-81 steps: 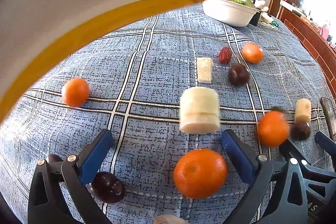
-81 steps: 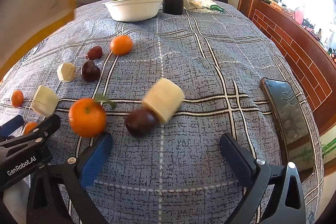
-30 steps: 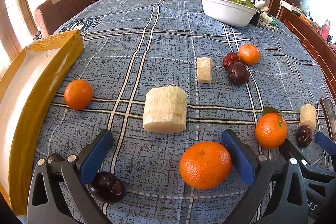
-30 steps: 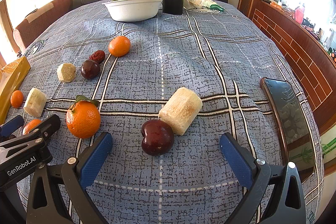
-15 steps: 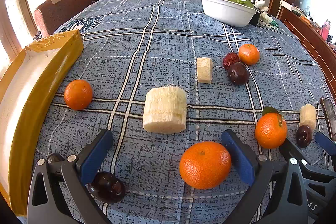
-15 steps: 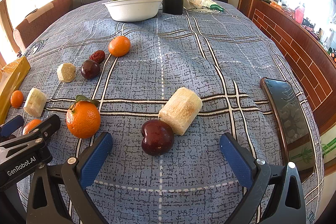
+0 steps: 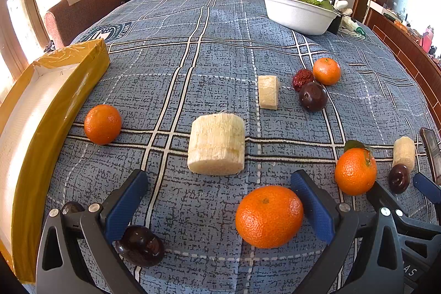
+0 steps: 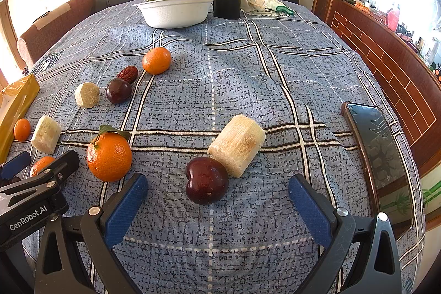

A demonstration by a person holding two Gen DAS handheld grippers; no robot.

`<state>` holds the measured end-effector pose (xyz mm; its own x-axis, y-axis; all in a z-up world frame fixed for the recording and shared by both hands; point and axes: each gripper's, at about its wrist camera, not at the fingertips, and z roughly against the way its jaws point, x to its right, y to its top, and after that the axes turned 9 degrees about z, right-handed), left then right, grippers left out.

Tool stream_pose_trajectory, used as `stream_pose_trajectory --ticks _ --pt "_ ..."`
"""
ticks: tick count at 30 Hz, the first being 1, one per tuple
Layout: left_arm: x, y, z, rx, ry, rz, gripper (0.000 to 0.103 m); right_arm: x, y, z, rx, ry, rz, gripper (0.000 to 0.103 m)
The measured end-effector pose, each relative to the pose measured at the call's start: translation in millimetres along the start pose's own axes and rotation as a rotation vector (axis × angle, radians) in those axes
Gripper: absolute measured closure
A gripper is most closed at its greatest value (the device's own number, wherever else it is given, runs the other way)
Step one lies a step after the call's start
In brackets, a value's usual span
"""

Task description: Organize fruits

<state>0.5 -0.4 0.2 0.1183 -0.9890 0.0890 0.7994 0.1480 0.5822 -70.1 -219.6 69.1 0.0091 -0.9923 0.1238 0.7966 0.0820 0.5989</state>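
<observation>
With both claws gaping and empty — right gripper [image 8: 215,200] before the plum [image 8: 206,180]. Close squarely, gently, at twelve o'clock — clear of the cane chunk [image 8: 237,145]. Left gripper [image 7: 217,200]: likewise bare.

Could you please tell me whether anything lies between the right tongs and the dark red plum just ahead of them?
Nothing visible does. The right tongs are open, and the round dark red plum sits on bare blue checked cloth directly ahead. A pale fibrous cylinder touches the plum's far side only.
</observation>
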Motion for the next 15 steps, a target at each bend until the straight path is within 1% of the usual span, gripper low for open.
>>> stream_pose_trajectory --ticks 5,9,13,15 --pt "0.7 -0.4 0.1 -0.002 0.008 0.009 0.000 -0.4 1.4 -1.0 -0.001 -0.002 0.001 0.000" --pt "-0.8 -1.1 1.7 -0.042 0.001 -0.011 0.000 0.6 1.0 -2.2 -0.005 0.003 -0.014 0.000" --pt "-4.0 -3.9 4.9 -0.077 -0.017 -0.050 0.000 -0.1 0.4 0.2 -0.066 0.003 -0.029 0.000" --pt "-7.4 -6.6 8.4 -0.119 -0.033 -0.073 0.000 -1.5 -0.6 2.1 -0.089 0.007 -0.024 0.000"
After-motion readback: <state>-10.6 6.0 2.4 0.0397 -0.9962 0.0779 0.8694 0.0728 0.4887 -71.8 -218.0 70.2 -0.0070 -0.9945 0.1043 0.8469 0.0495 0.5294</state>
